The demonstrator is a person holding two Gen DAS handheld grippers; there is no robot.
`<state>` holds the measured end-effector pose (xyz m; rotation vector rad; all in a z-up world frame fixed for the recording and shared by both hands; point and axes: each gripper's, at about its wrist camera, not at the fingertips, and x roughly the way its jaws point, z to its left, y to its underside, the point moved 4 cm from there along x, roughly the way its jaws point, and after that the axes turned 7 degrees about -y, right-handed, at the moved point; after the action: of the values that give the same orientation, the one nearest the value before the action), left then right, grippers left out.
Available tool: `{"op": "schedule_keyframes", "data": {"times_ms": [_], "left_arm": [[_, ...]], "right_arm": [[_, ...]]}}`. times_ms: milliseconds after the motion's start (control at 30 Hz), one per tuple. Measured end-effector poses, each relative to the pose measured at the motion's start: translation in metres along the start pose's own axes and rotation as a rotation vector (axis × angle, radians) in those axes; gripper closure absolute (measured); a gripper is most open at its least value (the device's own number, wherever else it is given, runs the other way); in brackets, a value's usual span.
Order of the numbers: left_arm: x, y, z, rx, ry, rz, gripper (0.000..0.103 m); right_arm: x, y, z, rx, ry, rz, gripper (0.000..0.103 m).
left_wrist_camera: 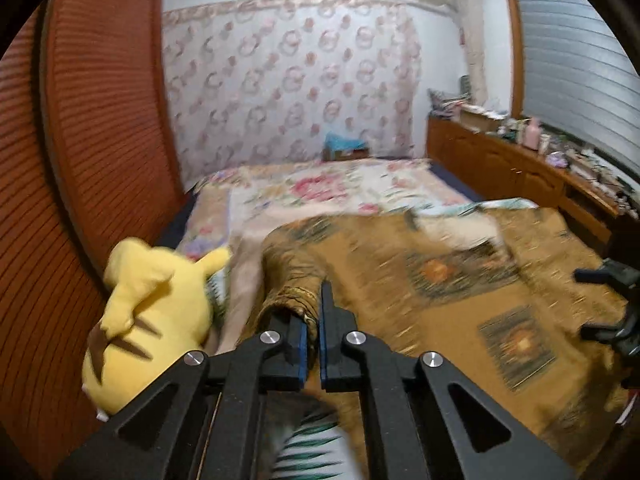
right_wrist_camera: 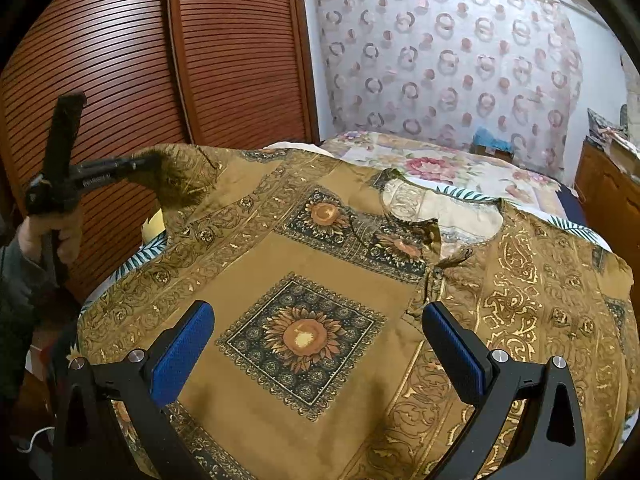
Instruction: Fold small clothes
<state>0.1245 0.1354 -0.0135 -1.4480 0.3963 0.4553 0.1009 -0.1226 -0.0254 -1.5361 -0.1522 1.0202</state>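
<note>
A brown shirt (right_wrist_camera: pixel 256 256) printed with sunflower squares and gold scrollwork lies spread front-up on the bed, its neckline (right_wrist_camera: pixel 440 208) toward the far side. My left gripper (left_wrist_camera: pixel 314 312) is shut on the shirt's left sleeve (left_wrist_camera: pixel 292 280), with brown cloth bunched between its pads. In the right wrist view that gripper (right_wrist_camera: pixel 120 170) holds the sleeve raised off the bed, with a hand (right_wrist_camera: pixel 48 232) on its handle. My right gripper (right_wrist_camera: pixel 318 344) hangs open just above the shirt's chest, nothing between its blue pads (right_wrist_camera: pixel 184 352).
A yellow plush toy (left_wrist_camera: pixel 152 320) lies at the bed's left edge beside the held sleeve. Red-brown louvred wardrobe doors (right_wrist_camera: pixel 120 60) stand close on the left. A floral bedspread (left_wrist_camera: pixel 320 188) covers the far bed. A cluttered low wooden cabinet (left_wrist_camera: pixel 520 164) runs along the right.
</note>
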Motion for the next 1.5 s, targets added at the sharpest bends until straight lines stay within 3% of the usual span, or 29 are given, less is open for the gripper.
{"op": "schedule_keyframes", "data": {"times_ms": [133, 333, 367, 433, 567, 633, 700, 800, 1100, 1500], "left_arm": [[-0.003, -0.02, -0.038, 0.032, 0.082, -0.016, 0.098], [-0.009, -0.017, -0.087, 0.092, 0.155, -0.001, 0.095], [-0.01, -0.016, -0.089, 0.093, 0.158, 0.005, 0.09], [-0.013, -0.011, -0.091, 0.094, 0.165, 0.011, 0.063], [-0.018, -0.001, -0.085, 0.081, 0.155, 0.014, 0.052], [-0.019, 0.004, -0.082, 0.071, 0.152, 0.022, 0.036], [-0.021, 0.012, -0.079, 0.052, 0.166, 0.038, 0.026], [-0.02, 0.023, -0.082, 0.049, 0.182, 0.06, 0.026], [-0.022, 0.054, -0.059, -0.012, 0.114, 0.082, 0.026], [-0.033, 0.077, -0.014, -0.09, 0.015, 0.073, 0.026]], "right_arm": [[-0.009, -0.001, -0.005, 0.004, 0.01, -0.015, 0.0], [-0.022, 0.002, -0.017, 0.026, 0.022, -0.029, 0.0], [-0.023, 0.004, -0.019, 0.031, 0.024, -0.03, 0.0], [-0.024, 0.005, -0.021, 0.035, 0.027, -0.03, 0.0], [-0.026, 0.002, -0.026, 0.045, 0.025, -0.035, 0.0], [-0.026, 0.0, -0.026, 0.043, 0.024, -0.037, 0.0], [-0.026, -0.002, -0.025, 0.034, 0.024, -0.036, 0.0], [-0.024, -0.006, -0.024, 0.026, 0.023, -0.038, 0.0], [-0.014, -0.018, -0.013, -0.024, -0.003, -0.029, 0.001], [0.068, -0.063, 0.024, -0.141, -0.171, 0.058, 0.035]]}}
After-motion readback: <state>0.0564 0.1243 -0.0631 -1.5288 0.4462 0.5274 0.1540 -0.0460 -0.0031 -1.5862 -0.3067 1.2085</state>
